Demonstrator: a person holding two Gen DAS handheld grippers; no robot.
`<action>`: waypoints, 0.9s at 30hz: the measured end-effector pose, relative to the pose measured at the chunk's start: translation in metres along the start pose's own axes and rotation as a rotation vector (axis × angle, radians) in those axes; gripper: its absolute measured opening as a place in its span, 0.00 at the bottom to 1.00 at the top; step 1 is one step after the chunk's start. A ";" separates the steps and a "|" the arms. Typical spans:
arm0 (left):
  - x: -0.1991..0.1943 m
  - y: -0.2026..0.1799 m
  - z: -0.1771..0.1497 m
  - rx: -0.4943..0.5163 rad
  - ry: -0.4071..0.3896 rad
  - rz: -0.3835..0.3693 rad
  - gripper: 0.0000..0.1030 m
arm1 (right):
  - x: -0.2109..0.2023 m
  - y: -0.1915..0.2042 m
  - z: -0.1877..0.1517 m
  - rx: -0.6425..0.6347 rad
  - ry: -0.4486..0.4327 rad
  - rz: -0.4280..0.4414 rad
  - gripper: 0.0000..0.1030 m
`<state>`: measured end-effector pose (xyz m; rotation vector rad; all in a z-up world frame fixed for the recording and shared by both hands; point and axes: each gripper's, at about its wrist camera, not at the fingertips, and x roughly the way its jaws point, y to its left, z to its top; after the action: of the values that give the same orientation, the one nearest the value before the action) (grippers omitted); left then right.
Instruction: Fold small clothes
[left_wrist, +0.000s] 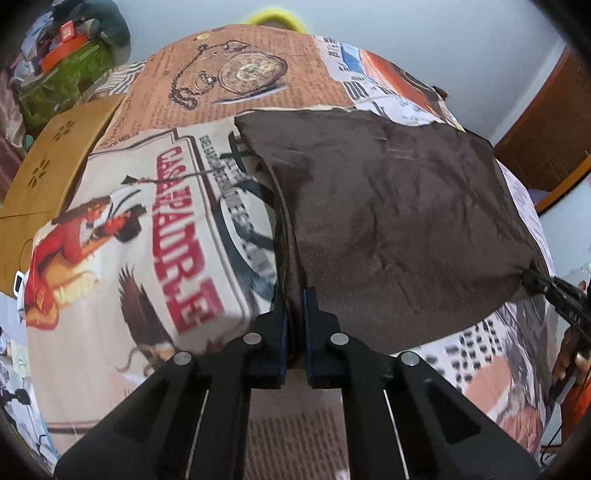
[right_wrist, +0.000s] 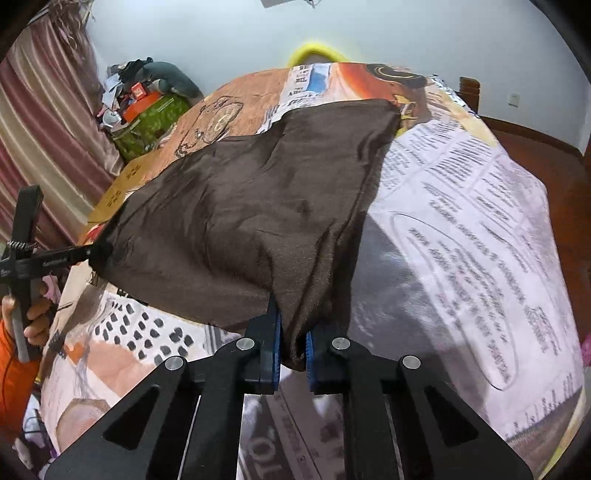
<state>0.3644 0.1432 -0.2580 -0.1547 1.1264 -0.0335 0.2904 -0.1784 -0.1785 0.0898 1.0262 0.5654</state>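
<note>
A dark brown cloth (left_wrist: 388, 206) is held up by its two near corners over a bed covered with a printed sheet (left_wrist: 122, 236). Its far edge rests on the sheet. My left gripper (left_wrist: 295, 299) is shut on the cloth's near left corner. My right gripper (right_wrist: 293, 325) is shut on the near right corner of the cloth (right_wrist: 251, 206), with fabric bunched between its blue pads. In the left wrist view the right gripper (left_wrist: 535, 282) shows at the right edge. In the right wrist view the left gripper (right_wrist: 94, 254) shows at the left edge.
A tan cardboard box (left_wrist: 48, 173) lies at the bed's left side. A cluttered pile with a green bag (right_wrist: 155, 118) stands in the far left corner by a striped curtain (right_wrist: 48, 122). A yellow object (right_wrist: 317, 51) sits beyond the bed's far end. A wooden floor (right_wrist: 546, 162) lies to the right.
</note>
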 end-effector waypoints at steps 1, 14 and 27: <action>-0.002 -0.003 -0.004 0.007 0.003 -0.001 0.06 | -0.001 0.001 -0.003 -0.003 0.002 -0.005 0.09; -0.020 0.006 -0.031 0.104 -0.031 0.213 0.32 | -0.025 0.007 -0.008 -0.121 -0.007 -0.186 0.39; -0.023 -0.026 0.014 0.126 -0.110 0.133 0.53 | 0.014 0.059 0.040 -0.186 -0.035 -0.023 0.63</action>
<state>0.3686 0.1217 -0.2281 0.0307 1.0193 0.0226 0.3059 -0.1137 -0.1491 -0.0762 0.9355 0.6336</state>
